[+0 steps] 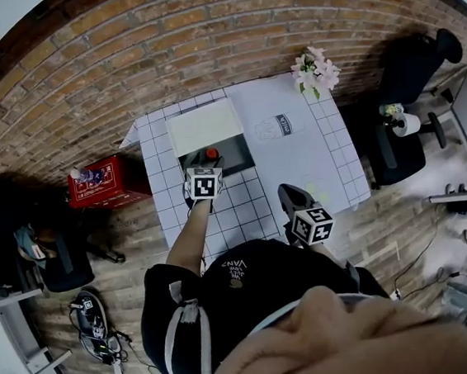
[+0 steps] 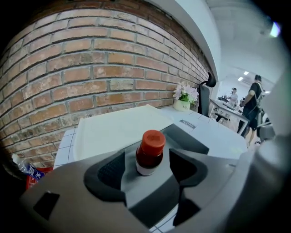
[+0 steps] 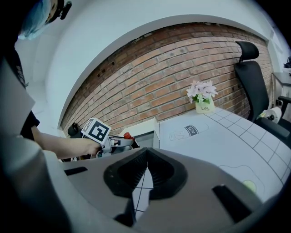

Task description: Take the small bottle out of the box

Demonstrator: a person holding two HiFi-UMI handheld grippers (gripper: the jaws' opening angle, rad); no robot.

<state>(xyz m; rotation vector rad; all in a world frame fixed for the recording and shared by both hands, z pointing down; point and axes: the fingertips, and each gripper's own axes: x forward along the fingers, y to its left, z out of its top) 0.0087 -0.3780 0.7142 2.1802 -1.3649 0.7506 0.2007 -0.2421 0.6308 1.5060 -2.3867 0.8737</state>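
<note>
Left gripper view: left gripper (image 2: 148, 169) spread, small bottle (image 2: 149, 154) between, untouched; head view shows only its cap (image 1: 211, 153). Right gripper (image 3: 146, 172) pressed together.

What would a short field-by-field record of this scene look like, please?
bottle: small bottle, red cap, upright inside the open box
lid: white lid, open, lying behind the box
left gripper: left gripper open, jaws either side of the bottle, pads not touching it
right gripper: right gripper shut, empty, near the front edge of the table
other: flower pot at the table's far edge
</note>
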